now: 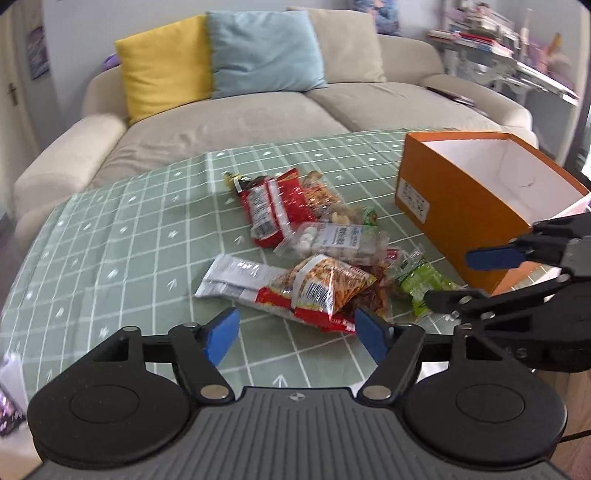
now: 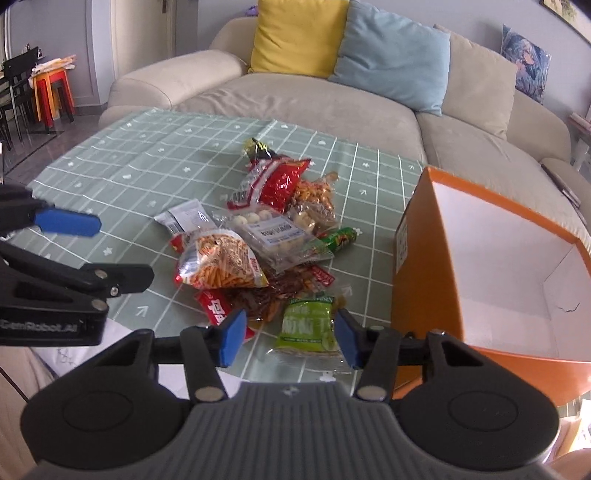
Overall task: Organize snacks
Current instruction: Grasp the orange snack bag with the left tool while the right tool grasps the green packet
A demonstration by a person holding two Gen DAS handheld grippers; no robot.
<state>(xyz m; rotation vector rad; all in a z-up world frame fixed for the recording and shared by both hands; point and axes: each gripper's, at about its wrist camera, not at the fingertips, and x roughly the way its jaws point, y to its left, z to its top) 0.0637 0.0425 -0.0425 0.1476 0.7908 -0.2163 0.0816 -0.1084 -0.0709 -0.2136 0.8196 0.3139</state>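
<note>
A beige sofa is backing a green grid-patterned tablecloth where crinkly snack packets are lying heaped beside an open orange cardboard box. The left gripper is hovering wide open and empty. The right gripper, half open, is framing a lime-green packet without pressing it. Slippery, overlapping wrappers risk dragging neighbours along. Only the right view is showing the box's white interior fully.

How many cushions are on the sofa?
3: a yellow cushion on the left, a blue cushion in the middle, a beige cushion on the right, overlapping in a row.
</note>
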